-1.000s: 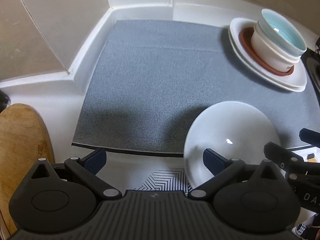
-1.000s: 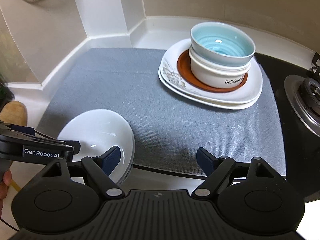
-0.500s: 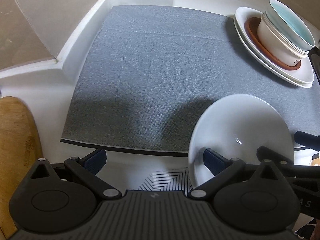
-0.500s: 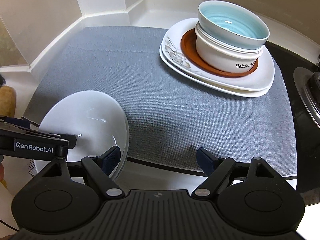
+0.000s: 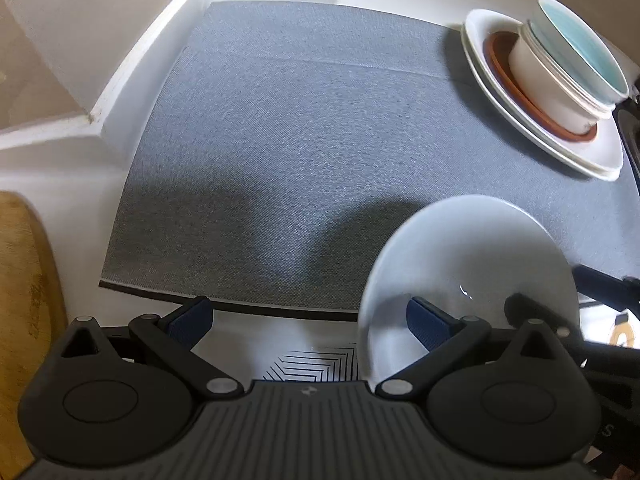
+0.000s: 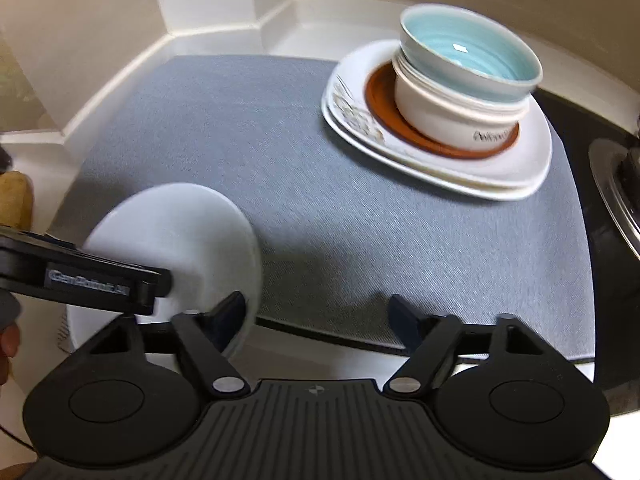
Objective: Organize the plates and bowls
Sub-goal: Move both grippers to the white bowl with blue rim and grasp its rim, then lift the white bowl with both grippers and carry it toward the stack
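Observation:
A plain white bowl (image 5: 472, 256) (image 6: 172, 232) sits tipped at the near edge of the grey mat (image 5: 300, 140). My left gripper (image 5: 310, 318) is open wide, its right finger inside the bowl and the bowl's rim between the jaws. My right gripper (image 6: 316, 316) has its left finger at the bowl's opposite rim. Its jaws are closing with that rim between them, and the pads do not press on it. At the mat's far right, a blue bowl (image 6: 468, 52) is nested in a white lettered bowl (image 6: 448, 120) on a brown plate (image 6: 384, 108) and white plates (image 6: 532, 164).
A wooden board (image 5: 24, 300) lies left of the mat. A stove burner (image 6: 616, 184) is on the dark hob at the right. A patterned cloth (image 5: 316, 364) lies under the bowl's near side. White walls close the back and left. A person's fingers (image 6: 8, 340) show at the left edge.
The right gripper's jaws have come a little closer together. The white bowl has shifted slightly and now looks blurred. The stack has not moved.

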### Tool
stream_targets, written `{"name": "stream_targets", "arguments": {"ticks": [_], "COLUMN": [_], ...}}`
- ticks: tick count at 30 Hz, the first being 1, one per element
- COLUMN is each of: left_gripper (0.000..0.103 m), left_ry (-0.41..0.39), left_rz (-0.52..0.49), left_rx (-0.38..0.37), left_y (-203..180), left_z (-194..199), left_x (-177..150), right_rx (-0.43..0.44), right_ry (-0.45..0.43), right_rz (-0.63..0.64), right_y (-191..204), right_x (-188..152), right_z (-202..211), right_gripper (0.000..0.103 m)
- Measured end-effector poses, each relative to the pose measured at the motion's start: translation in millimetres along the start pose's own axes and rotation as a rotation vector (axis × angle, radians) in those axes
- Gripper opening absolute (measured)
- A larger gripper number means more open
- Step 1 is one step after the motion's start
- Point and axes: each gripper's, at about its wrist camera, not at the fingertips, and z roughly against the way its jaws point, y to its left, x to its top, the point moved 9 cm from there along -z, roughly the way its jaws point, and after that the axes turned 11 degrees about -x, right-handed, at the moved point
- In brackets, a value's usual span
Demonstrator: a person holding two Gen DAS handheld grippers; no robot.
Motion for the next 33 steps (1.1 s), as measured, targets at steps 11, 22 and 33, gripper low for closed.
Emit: {"name": "stream_targets", "arguments": {"ticks": [11, 22, 33], "left_gripper": [0.025, 0.013, 0.012], "left_ry": [0.003, -0.016, -0.083], "left_rz": [-0.064, -0.123, -0.239], "left_rx": [-0.146, -0.151, -0.141], "left_y": [-32, -49, -96], "left_z": [13, 27, 42], "left_x": [5, 9, 20], "right_rx": [0.078, 0.070, 0.055], "right_ry": [-0.045, -0.027, -0.069], "right_rz": [0.094, -0.021, -0.123], "right_y": [26, -2, -43], "right_x": [2, 4, 1], "right_z": [13, 21, 41], "right_gripper": [0.012, 0.008, 0.007]}}
